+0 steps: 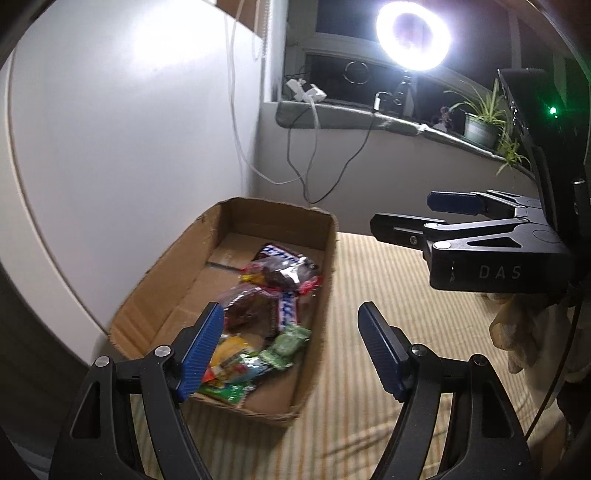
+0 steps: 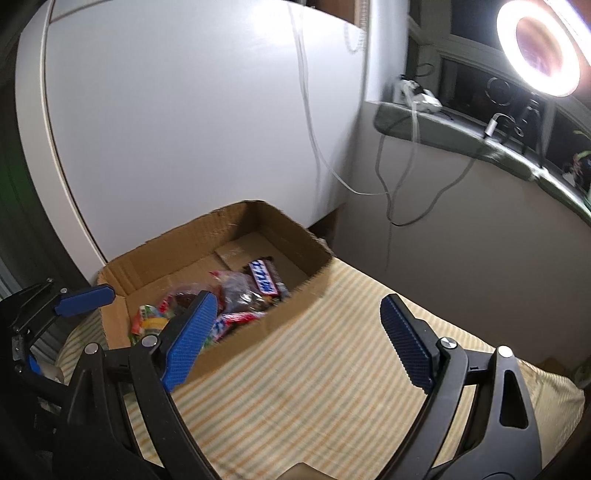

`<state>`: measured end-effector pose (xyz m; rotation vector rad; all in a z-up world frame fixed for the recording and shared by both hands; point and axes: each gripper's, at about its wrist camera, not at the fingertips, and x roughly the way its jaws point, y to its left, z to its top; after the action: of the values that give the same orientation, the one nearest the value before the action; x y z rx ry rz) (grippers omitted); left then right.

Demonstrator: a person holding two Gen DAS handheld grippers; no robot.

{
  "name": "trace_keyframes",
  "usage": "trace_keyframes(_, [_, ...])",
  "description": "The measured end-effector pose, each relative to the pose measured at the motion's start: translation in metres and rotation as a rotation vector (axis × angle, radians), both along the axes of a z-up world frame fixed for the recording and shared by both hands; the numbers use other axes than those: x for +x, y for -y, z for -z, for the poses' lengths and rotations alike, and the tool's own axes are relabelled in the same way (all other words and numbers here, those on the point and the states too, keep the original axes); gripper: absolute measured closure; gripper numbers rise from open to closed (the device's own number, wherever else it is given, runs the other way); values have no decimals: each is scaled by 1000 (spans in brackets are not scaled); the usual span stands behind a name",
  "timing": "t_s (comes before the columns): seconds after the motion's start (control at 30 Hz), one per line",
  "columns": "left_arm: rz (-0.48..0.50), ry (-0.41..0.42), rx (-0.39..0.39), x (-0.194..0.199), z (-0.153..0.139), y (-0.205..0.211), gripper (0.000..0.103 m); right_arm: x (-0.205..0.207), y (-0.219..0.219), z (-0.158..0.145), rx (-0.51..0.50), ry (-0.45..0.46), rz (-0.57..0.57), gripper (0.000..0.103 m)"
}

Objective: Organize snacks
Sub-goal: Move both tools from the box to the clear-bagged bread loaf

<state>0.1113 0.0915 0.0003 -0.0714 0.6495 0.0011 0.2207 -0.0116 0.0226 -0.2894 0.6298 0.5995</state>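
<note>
An open cardboard box [image 1: 328,266] lies on a striped cloth and holds a heap of snacks: a brown, blue and white chocolate bar [image 1: 280,254], a dark pastry in clear wrap [image 1: 251,310] and green wrapped sweets [image 1: 291,341]. My left gripper [image 1: 291,350] hovers open over the box's near end with nothing between its blue pads. In the left wrist view my right gripper [image 1: 417,218] hangs open and empty to the right of the box. The right wrist view shows the box [image 2: 295,236] ahead on the left. There my right gripper [image 2: 297,341] is spread wide over the cloth. My left gripper [image 2: 55,332] is at the box's left edge.
The striped cloth [image 1: 369,369] covers the surface right of the box. A white panel [image 1: 129,129] stands just behind the box. A bright ring light [image 1: 413,35], hanging cables [image 1: 306,177] and a potted plant [image 1: 480,125] are by the window sill. A pale glove or cloth [image 1: 517,332] shows under the right gripper.
</note>
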Motion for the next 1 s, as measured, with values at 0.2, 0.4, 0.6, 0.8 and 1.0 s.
trace_keyframes(0.2, [45, 1, 7, 7, -3, 25, 28, 1, 41, -3, 17, 6, 67, 10])
trace_keyframes(0.4, [99, 0, 7, 14, -3, 54, 28, 5, 91, -4, 37, 0, 148, 6])
trace_keyframes(0.6, [155, -7, 10, 22, -1, 85, 28, 10, 139, -3, 41, -13, 227, 5])
trace_keyframes(0.8, [213, -13, 9, 31, 0, 114, 28, 14, 185, -1, 55, -29, 299, 5])
trace_keyframes(1.0, [261, -31, 5, 41, 5, 138, 28, 19, 220, 3, 70, -55, 349, 5])
